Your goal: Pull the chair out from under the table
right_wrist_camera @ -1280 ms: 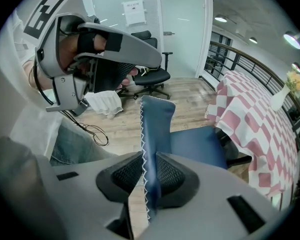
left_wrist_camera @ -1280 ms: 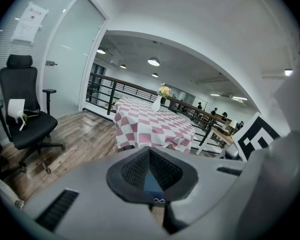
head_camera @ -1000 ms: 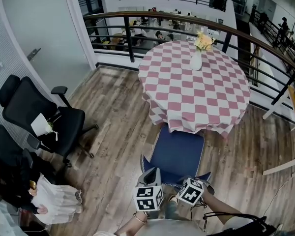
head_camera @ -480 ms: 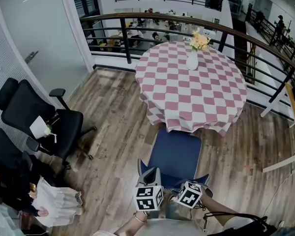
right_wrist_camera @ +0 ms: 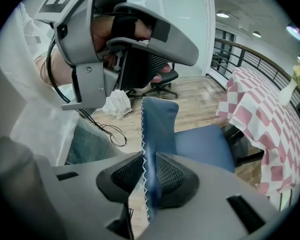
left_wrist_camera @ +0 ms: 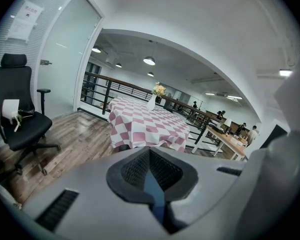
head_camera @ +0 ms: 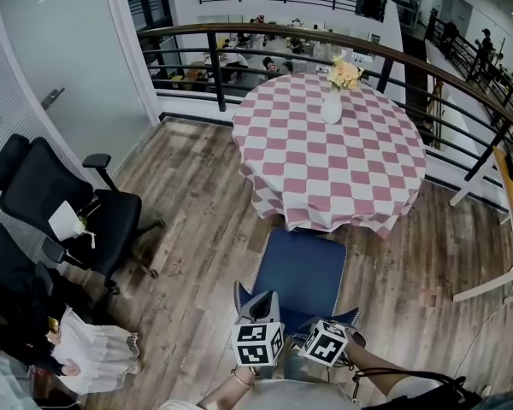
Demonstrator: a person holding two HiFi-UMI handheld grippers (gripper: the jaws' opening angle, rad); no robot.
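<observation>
We hold the chair [head_camera: 301,267] by its back edge — left gripper [left_wrist_camera: 150,174] and right gripper [right_wrist_camera: 149,176] each clenched on blue fabric; the seat reaches beyond our fingertips to the table [head_camera: 329,156].

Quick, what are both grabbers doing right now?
Left gripper: closed on the blue chair back.
Right gripper: closed on that chair back too.

Blue chair [head_camera: 303,267], white zigzag stitching [right_wrist_camera: 144,149] along the edge. Pink-and-white check tablecloth [head_camera: 325,156] at 12 o'clock; white vase [head_camera: 331,109], yellow flowers [head_camera: 344,73]. Grey-brown wood-grain floor [head_camera: 197,229]. Black office chair [head_camera: 60,207] at 9 o'clock. Black mesh fingers [right_wrist_camera: 172,176].
</observation>
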